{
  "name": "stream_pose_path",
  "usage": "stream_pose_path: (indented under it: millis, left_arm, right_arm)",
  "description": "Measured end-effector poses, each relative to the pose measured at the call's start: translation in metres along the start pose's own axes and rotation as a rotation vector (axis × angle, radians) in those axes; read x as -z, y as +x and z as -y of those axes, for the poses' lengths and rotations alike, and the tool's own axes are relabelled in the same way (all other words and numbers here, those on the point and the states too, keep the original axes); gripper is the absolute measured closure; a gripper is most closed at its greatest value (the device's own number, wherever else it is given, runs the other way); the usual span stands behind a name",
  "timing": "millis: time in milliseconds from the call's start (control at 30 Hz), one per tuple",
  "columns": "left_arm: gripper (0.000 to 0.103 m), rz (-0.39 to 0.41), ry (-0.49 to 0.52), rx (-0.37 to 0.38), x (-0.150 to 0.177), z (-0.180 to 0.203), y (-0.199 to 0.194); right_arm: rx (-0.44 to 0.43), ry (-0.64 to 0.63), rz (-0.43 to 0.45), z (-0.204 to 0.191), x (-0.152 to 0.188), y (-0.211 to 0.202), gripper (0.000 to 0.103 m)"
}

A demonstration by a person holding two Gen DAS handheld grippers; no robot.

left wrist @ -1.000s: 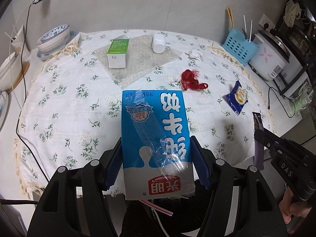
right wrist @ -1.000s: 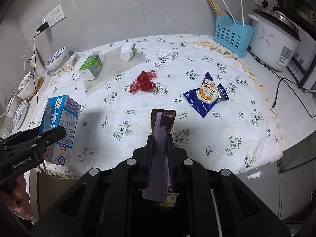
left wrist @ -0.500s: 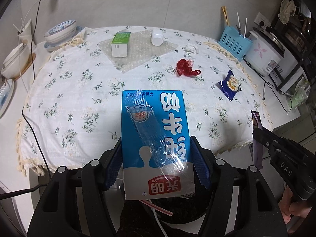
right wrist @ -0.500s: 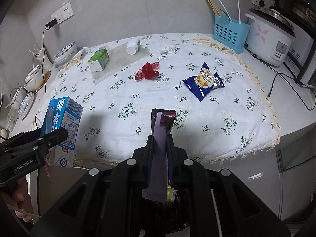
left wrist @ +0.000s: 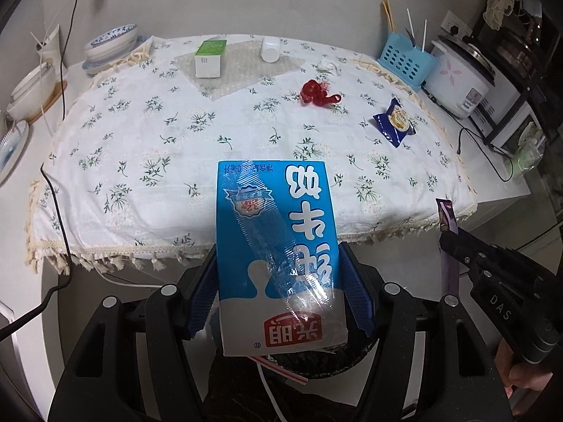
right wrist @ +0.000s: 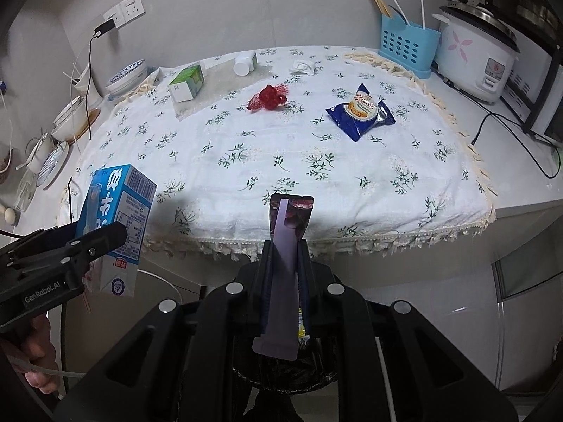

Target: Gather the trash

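Both grippers are black plastic with silver screws: the left gripper (left wrist: 278,295) has blue ribbed pads and white "GenRobot.AI" lettering, the right gripper (right wrist: 285,281) "DAS".

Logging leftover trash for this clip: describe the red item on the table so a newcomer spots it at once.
On the floral tablecloth, look toward the far side, between the green box and the blue snack packet. The crumpled red net lies there, the only red, mesh-like thing.

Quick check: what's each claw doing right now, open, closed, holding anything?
Left claw: closed on the blue milk carton.
Right claw: shut tight on the flat purple wrapper.
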State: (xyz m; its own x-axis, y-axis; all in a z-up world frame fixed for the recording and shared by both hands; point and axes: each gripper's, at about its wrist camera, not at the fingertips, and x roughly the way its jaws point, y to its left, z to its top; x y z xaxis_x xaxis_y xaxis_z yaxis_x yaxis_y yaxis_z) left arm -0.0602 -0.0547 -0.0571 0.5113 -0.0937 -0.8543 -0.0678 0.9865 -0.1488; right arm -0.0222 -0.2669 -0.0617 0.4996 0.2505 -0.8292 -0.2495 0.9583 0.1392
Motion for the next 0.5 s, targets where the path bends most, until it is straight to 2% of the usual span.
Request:
stream_pose_path:
  millis: [500]
  left_arm:
    - [0.04, -0.05, 0.017, 0.012, 0.043, 0.01, 0.015]
  right_arm:
    - [0.007, 0.014, -0.056, 0.005, 0.043, 0.007, 0.09]
